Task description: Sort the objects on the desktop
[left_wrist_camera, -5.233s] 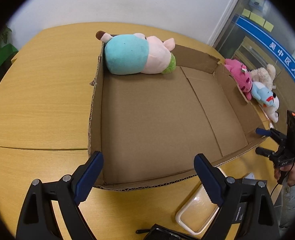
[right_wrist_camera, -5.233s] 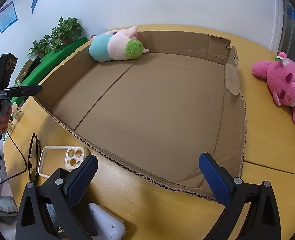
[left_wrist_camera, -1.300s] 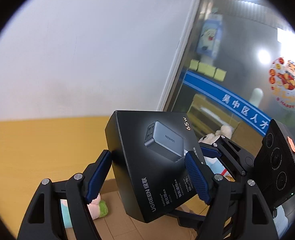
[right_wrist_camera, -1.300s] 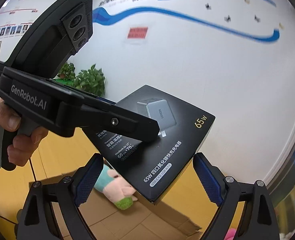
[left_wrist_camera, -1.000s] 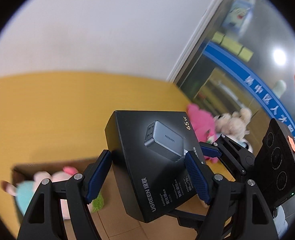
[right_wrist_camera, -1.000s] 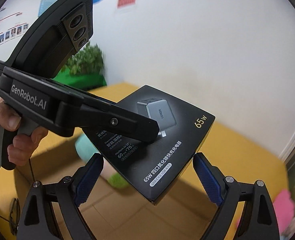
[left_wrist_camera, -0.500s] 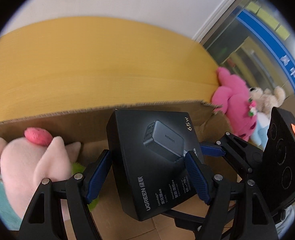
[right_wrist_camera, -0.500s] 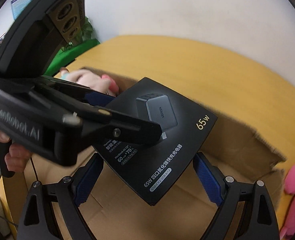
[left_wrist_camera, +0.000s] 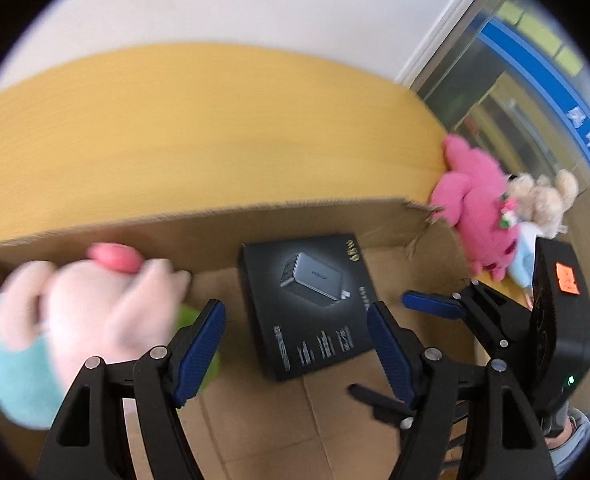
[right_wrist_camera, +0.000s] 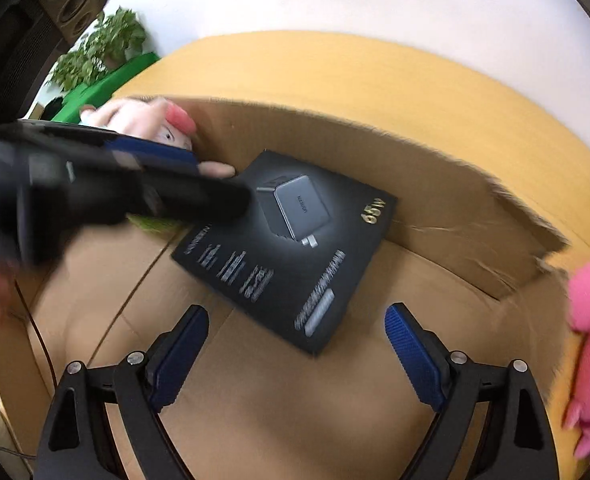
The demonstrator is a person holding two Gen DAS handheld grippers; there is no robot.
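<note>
Both hand-held grippers stand empty over a charger box lying in the cardboard box.

The left hand-held gripper (left_wrist_camera: 297,342) is closing its jaws with nothing pressed between the pads; the right hand-held gripper (right_wrist_camera: 297,350) gapes wide, also empty. The black charger box (right_wrist_camera: 291,240) lies flat on the floor of the cardboard box (right_wrist_camera: 435,184), near its far wall and clear of both sets of pads. The left unit's blurred arm hides its upper left corner in the right wrist view. "65W" in gold and the charger picture can be read; the smaller print is smeared. A pink and teal plush pig (left_wrist_camera: 75,320), blurred, lies in the box's far left corner. Outside the right wall, on the yellow bench (left_wrist_camera: 215,120), sit a pink plush (left_wrist_camera: 475,212) and a beige one (left_wrist_camera: 543,200).
</note>
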